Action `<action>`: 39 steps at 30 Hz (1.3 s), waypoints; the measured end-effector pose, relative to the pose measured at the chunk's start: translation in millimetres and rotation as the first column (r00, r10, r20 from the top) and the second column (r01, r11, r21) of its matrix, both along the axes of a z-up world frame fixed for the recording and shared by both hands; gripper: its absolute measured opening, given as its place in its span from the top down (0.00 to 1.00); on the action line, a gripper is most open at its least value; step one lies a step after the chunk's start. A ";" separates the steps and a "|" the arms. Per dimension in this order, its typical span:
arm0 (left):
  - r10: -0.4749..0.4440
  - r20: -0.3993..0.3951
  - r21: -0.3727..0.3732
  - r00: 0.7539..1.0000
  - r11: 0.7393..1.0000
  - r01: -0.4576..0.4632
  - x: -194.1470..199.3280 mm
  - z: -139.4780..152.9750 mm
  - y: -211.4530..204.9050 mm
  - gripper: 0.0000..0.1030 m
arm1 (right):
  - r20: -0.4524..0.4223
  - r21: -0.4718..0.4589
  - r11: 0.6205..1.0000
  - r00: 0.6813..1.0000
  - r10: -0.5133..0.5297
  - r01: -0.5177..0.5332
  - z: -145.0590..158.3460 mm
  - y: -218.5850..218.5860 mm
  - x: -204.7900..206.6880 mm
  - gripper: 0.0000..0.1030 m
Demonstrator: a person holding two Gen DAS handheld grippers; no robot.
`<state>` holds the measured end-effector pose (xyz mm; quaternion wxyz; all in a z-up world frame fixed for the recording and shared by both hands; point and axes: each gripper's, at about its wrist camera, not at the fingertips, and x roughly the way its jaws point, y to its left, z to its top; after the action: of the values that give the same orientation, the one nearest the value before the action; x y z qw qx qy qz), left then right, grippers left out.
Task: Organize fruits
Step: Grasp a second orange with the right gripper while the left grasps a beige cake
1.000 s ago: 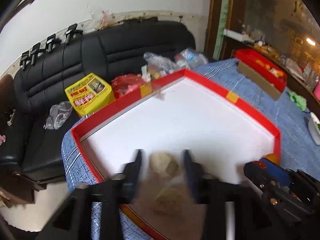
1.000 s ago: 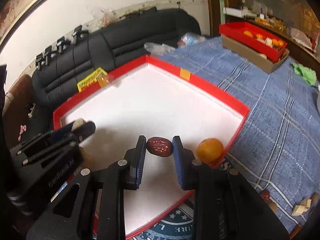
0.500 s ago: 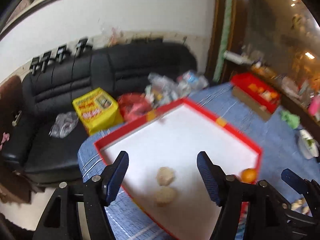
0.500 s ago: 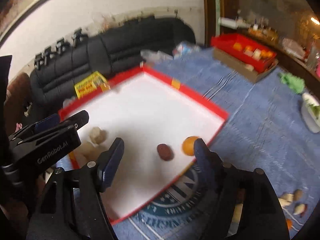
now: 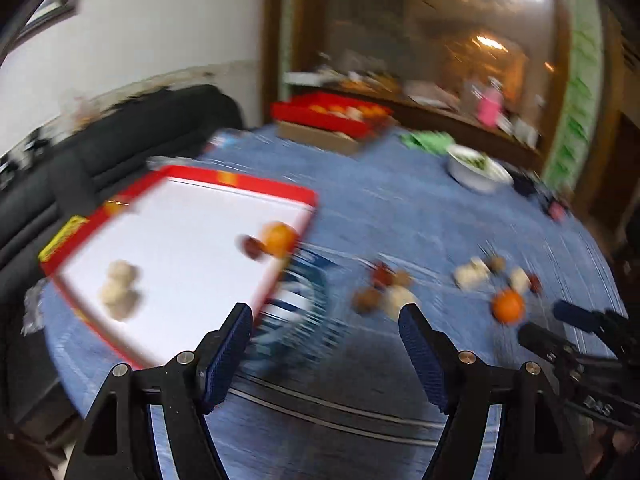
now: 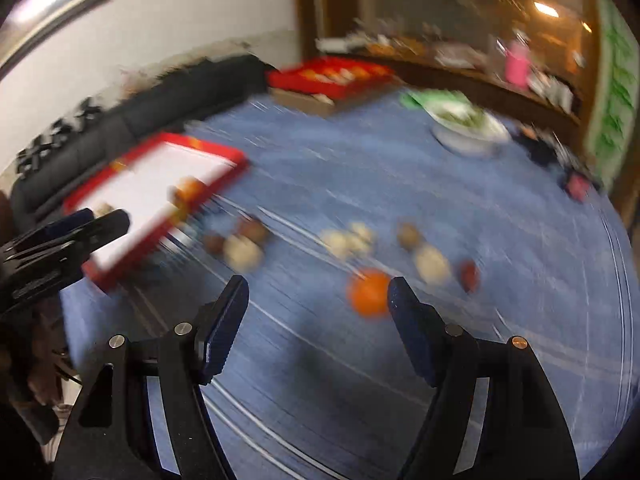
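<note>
A red-rimmed white tray (image 5: pixel 240 184) lies on the blue cloth at the left. In it lie two pale fruits (image 5: pixel 120 286), a dark red date (image 5: pixel 253 246) and an orange (image 5: pixel 279 239). Loose fruits (image 5: pixel 382 290) lie on the cloth to its right, among them an orange (image 6: pixel 369 293) and pale pieces (image 6: pixel 431 265). My left gripper (image 5: pixel 326 322) is open and empty above the cloth by the tray's near corner. My right gripper (image 6: pixel 316 294) is open and empty, with the loose orange just inside its right finger. Both views are blurred.
A second red tray (image 5: pixel 332 114) with fruit stands on a cardboard box at the far side. A white bowl (image 5: pixel 478 170) and a green cloth (image 5: pixel 430 140) lie at the back right. A black sofa (image 5: pixel 120 136) stands beyond the table's left edge.
Both grippers let go of their fruits in the tray, opened wide, pulled back and swung right toward the loose fruits on the cloth.
</note>
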<state>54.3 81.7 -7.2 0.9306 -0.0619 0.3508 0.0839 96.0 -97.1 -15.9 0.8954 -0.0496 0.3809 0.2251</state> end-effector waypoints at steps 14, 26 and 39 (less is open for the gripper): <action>-0.078 -0.079 -0.020 0.994 0.997 0.077 24.5 -26.0 -35.3 0.28 | -0.108 -0.068 0.998 0.994 0.000 -0.007 -36.0 0.4 53.7 0.68; -0.053 -0.223 -0.034 0.973 0.998 0.046 86.1 -52.1 -48.5 0.57 | -0.112 0.010 1.000 0.994 0.014 -0.013 -31.9 -8.9 54.0 0.69; -0.084 -0.203 -0.066 0.976 0.995 0.072 62.6 -49.3 -53.3 0.74 | -0.107 -0.002 0.999 0.994 0.031 -0.032 -31.6 -4.5 52.0 0.69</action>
<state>116.9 28.4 -56.4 0.8898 -0.0663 0.4495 0.0431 148.0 -101.6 -47.5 0.8699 -0.0453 0.4281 0.2408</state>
